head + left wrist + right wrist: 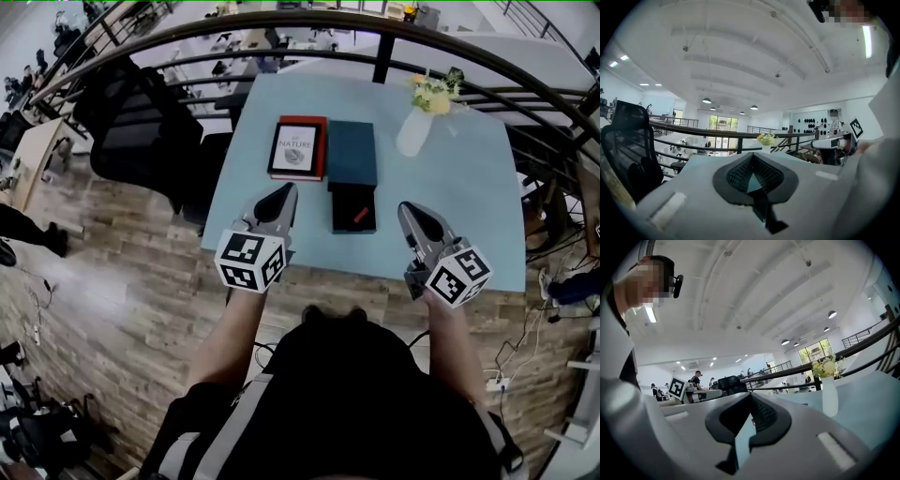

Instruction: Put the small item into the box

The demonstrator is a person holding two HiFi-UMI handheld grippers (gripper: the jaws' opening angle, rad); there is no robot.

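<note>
Head view: red small item [355, 215] already seems to lie in the open dark box [337, 225], long axis diagonal, between the grippers and nearer the right gripper [409, 212]. Left gripper [285, 193] view: jaws pressed together, empty, item out of frame. Right gripper view: jaws together, nothing pinched, box hidden behind them.

Left claw [288, 192], right claw [407, 209], both closed (nothing gripped), pointing forward

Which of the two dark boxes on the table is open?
The smaller box nearer the person: it shows a dark interior with a red item inside. The larger box behind it, beside the book, shows only a flat top.
</note>
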